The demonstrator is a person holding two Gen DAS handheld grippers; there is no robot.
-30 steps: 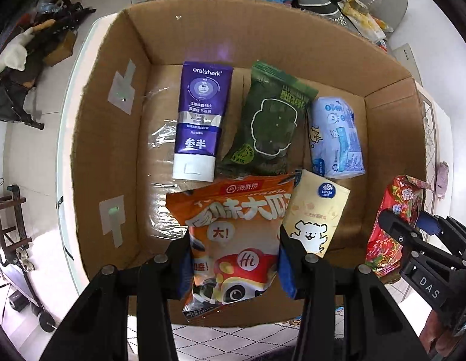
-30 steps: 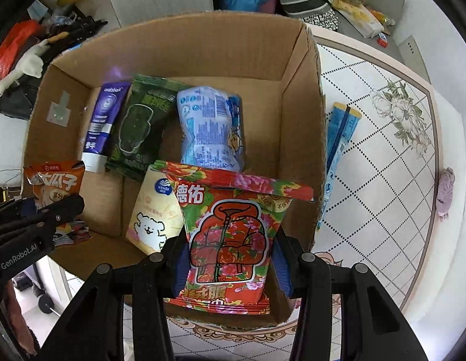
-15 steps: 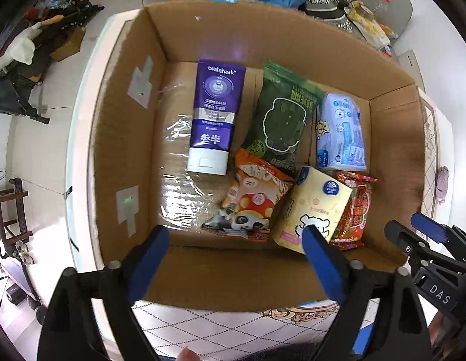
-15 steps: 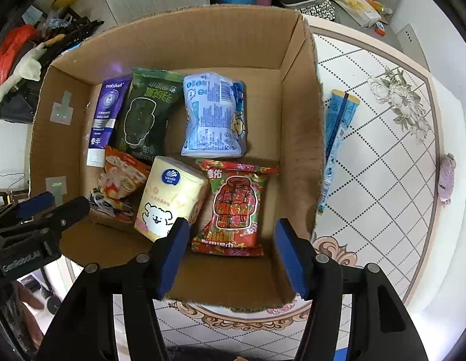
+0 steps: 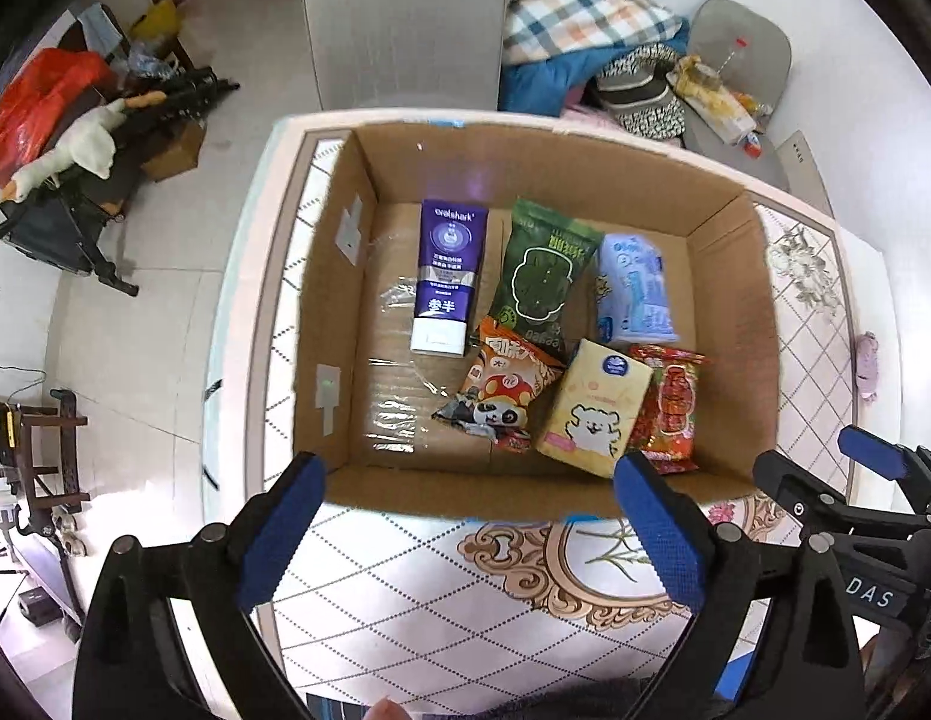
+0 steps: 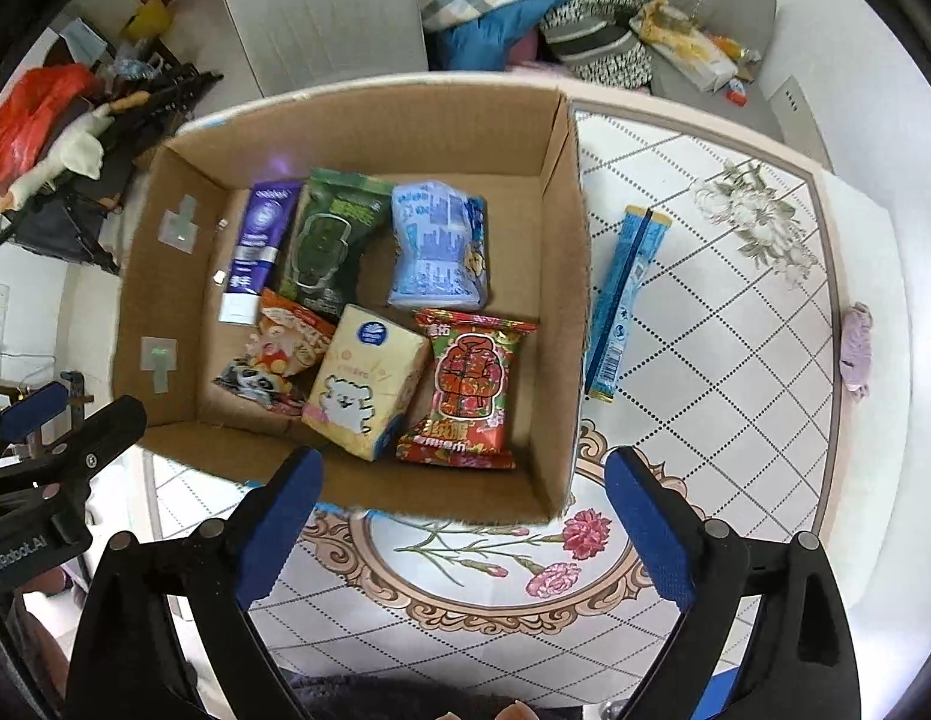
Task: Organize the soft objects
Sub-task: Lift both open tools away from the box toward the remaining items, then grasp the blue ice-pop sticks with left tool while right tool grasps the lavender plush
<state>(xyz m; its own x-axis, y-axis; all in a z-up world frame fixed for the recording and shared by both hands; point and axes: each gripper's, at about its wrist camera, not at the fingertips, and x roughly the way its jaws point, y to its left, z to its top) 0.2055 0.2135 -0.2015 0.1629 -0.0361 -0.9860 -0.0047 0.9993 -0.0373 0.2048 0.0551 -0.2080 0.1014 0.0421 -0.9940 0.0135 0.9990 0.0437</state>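
Both grippers, left gripper (image 5: 468,525) and right gripper (image 6: 462,519), hang spread and empty above the table; six soft packs lie in the cardboard box (image 6: 561,276), leaving the blue sachet (image 6: 621,300) beside it likely next.

Floor (image 5: 135,312): pale tiles, evenly lit. Surface (image 6: 735,420): white diamond-grid cover with floral medallion. Grey chair back (image 5: 405,24) behind it; a second grey chair (image 6: 723,6) holds clutter. Plaid blanket (image 5: 579,6) between them. Red bag (image 5: 39,96) and dark wooden stand (image 5: 33,456) at left.
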